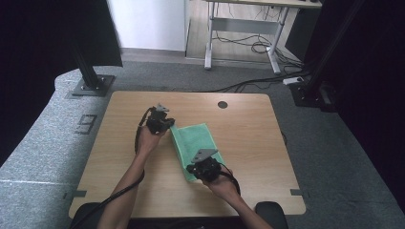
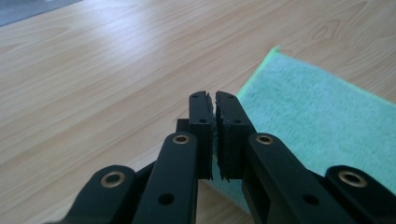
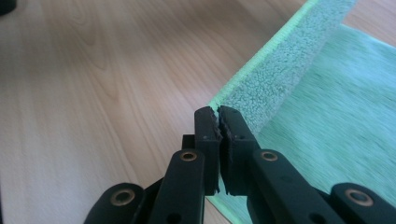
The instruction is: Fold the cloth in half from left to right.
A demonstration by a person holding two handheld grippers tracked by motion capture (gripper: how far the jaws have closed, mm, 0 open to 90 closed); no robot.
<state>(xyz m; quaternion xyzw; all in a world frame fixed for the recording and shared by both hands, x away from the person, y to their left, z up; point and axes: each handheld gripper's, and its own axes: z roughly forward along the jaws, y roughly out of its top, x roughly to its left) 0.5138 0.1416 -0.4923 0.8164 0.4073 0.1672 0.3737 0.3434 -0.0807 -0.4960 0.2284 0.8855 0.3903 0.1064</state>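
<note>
A green towel (image 1: 195, 139) lies on the wooden table (image 1: 248, 138), near its middle. My left gripper (image 1: 170, 126) is at the towel's far left corner, and in the left gripper view the left gripper (image 2: 215, 100) is shut with the towel (image 2: 317, 116) edge pinched between its jaws. My right gripper (image 1: 192, 169) is at the near left corner. In the right gripper view the right gripper (image 3: 218, 114) is shut on the towel (image 3: 336, 116), whose held edge stands lifted off the layer below.
A round dark cable hole (image 1: 222, 104) sits near the table's far edge. Bare wood lies left and right of the towel. Beyond the table are a black stand base (image 1: 90, 86), a desk frame (image 1: 243, 28) and floor cables (image 1: 253, 47).
</note>
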